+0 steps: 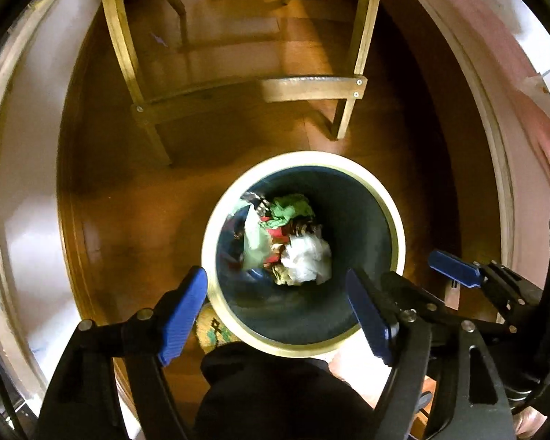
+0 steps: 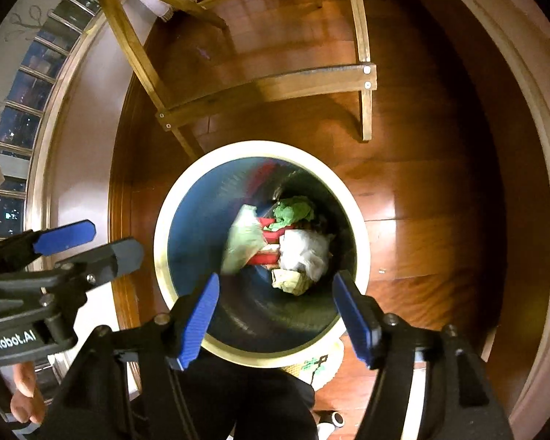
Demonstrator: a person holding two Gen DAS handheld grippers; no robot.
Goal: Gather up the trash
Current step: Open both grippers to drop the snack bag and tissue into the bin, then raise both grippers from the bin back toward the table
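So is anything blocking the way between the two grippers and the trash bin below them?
Nothing visible is. The left gripper and right gripper both hang open over the bin, nothing between their jaws. The bin's mouth is uncovered, with crumpled trash already at the bottom. The wooden chair stands beyond the bin, clear of the drop.

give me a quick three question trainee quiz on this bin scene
1. True or false: the left tool grips a bag.
2. Where does the white crumpled trash lie? A floor, B inside the bin, C chair
3. Fill in: the right tool is ___ and empty.

Key: 1 false, its pads stand apart with nothing between them; 2 B; 3 open.
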